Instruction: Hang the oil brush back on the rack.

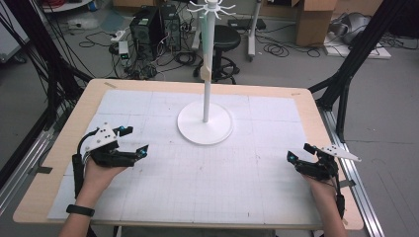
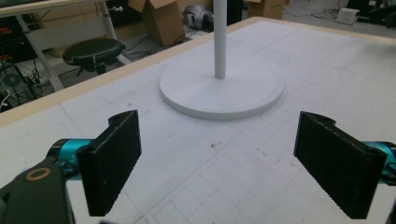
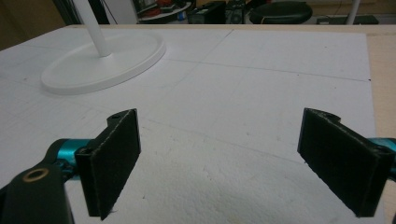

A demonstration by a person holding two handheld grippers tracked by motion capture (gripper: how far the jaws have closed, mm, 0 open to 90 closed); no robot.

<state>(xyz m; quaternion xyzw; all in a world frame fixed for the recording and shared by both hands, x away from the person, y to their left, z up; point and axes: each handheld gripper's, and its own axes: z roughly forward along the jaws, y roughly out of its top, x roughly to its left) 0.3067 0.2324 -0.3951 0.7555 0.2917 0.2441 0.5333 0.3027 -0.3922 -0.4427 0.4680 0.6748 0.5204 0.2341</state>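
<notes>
White mat (image 1: 197, 177), both claws apart

A matt white stand (image 1: 205, 123) sits on a white gridded paper sheet (image 1: 247, 173) over a pale wooden table (image 1: 74, 133).

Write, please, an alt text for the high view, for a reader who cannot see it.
A person holds the left gripper and the right gripper low over a white gridded mat, both open with nothing between the jaws. Between and beyond them, a white stand with a round base and tall pole rises from the mat.
</notes>
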